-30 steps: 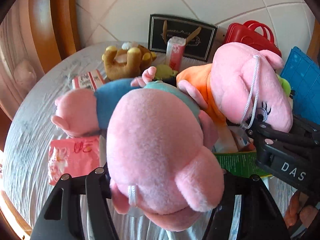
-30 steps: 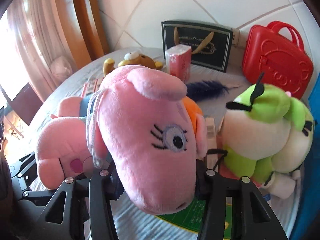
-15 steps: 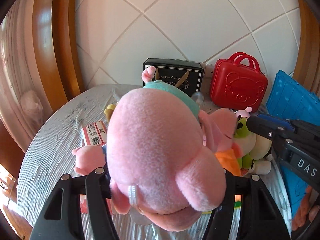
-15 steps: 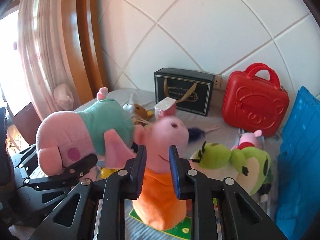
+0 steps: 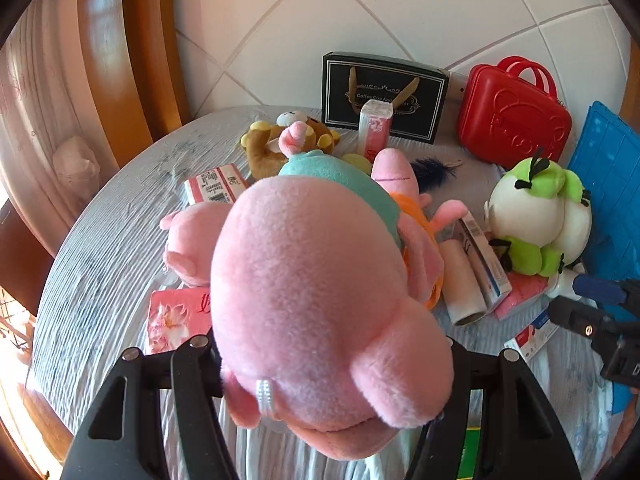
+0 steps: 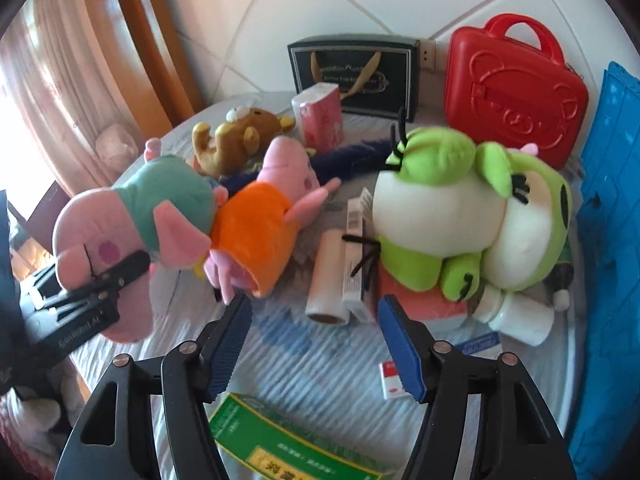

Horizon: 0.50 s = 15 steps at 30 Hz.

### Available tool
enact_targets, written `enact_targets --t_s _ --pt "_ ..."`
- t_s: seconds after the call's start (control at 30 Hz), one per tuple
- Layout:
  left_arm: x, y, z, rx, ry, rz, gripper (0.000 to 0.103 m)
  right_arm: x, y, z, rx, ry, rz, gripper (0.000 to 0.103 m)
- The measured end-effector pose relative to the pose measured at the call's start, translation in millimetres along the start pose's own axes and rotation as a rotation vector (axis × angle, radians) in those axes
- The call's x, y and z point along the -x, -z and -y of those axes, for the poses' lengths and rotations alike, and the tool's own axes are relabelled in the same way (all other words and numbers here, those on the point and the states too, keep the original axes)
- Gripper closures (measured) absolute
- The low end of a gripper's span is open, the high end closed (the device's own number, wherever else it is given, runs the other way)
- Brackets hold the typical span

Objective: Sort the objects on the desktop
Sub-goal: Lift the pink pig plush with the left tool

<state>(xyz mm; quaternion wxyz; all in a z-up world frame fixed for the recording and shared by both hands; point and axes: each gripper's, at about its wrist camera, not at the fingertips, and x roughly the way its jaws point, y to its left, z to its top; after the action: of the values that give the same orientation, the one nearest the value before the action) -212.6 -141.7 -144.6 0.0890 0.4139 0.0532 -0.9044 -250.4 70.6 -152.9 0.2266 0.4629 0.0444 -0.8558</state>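
Note:
A pink pig plush in a teal shirt (image 5: 320, 280) fills the left wrist view, with my left gripper (image 5: 324, 364) shut on its head. The right wrist view shows the same pig (image 6: 160, 208) held above the table's left side by the left gripper (image 6: 100, 284). A second pink pig in an orange dress (image 6: 256, 236) lies on the grey cloth beside it; it is partly hidden behind the held pig (image 5: 404, 184). My right gripper (image 6: 316, 344) hovers just in front of the orange pig; its jaws are opening and nothing is between its blue pads (image 6: 400, 344).
Two green and white plush toys (image 6: 432, 208) lie to the right over a pink pack. A brown bear (image 6: 240, 136), tissue pack (image 6: 320, 116), black box (image 6: 356, 68) and red case (image 6: 516, 92) stand behind. A blue crate (image 6: 608, 200) borders the right; a green box (image 6: 280, 444) lies near.
My right gripper held the orange pig's head, let it go, and now stands wide open. The orange pig lies on the table. The left gripper keeps the teal pig.

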Motion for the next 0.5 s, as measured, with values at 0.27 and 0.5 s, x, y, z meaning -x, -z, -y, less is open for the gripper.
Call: enact_targets --t_s 0.27,0.5 --pt "7.5 69.4 7.6 0.072 -0.053 -0.101 0.041 -21.4 64.0 -7.8 0.126 -0.068 -0.137 0.033" --pt "15.1 145.7 42.7 0.167 -0.146 -0.17 0.041 -25.9 110.2 -7.5 0.354 -0.155 -0.197 0.001"
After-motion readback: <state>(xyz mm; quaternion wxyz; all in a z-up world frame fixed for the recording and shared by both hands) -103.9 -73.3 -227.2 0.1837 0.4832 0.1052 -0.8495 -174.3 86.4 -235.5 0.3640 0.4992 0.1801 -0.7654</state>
